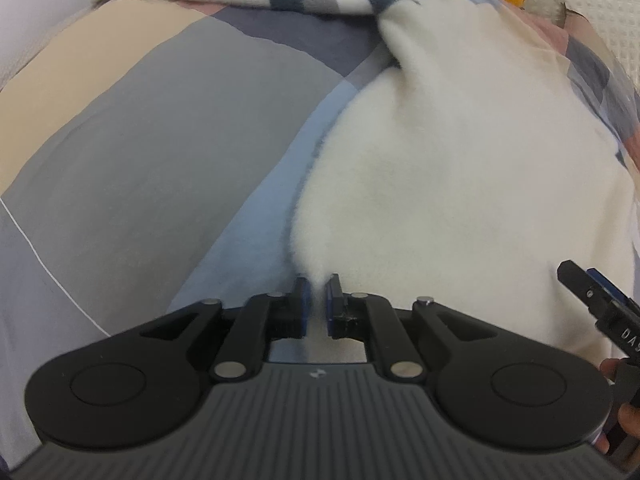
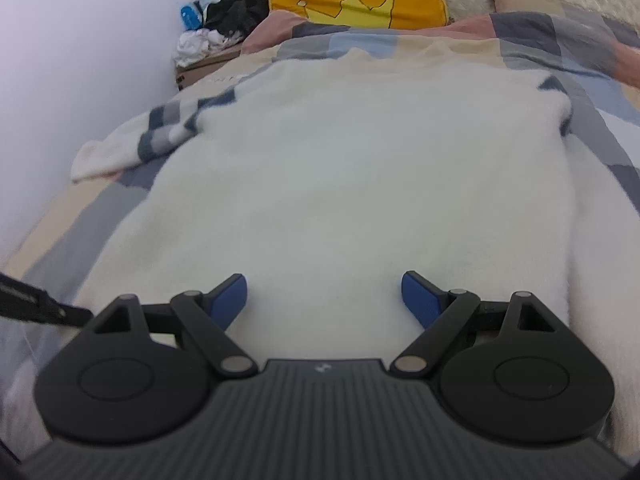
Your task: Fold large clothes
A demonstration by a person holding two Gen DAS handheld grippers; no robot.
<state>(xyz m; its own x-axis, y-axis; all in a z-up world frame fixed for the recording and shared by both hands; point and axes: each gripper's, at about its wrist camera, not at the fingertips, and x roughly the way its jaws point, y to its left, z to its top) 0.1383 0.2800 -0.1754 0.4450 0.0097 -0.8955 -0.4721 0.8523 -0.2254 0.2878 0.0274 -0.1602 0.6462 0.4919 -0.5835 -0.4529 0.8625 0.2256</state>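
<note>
**Ana:** Left wrist view first: one cream sweater (image 1: 440, 168) lies spread on the bed, and the left gripper (image 1: 318, 300) has its fingers nearly closed on a pinch of the near edge. The fabric rises to a peak between the blue pads, so I read that as a grip.

**Ben:** Agreed. From the right wrist view the sweater fills the middle of the bed, body flat, collar end toward the pillow. The right gripper (image 2: 323, 300) hangs over the near part with its fingers spread wide and nothing between them.

**Ana:** How far along would you say?

**Ben:** Early. The body is still one open layer. One sleeve (image 2: 148, 140), with blue and grey checks, sticks out to the left onto the patchwork quilt (image 1: 160, 152). The other sleeve runs down the right side, also unfolded. So I judge that no fold is finished; the left hand is only starting to lift the hem.

**Ana:** Left to do, then: both sleeves in, and the body folded over.

**Ben:** Counts: one sweater, two sleeves, two grippers, one yellow pillow with a crown (image 2: 356, 0), and one heap of dark and white laundry on a box (image 2: 224, 28) beside the bed.

**Ana:** And a person's fingers show by the right gripper's handle, at the edge of the left view.
</note>
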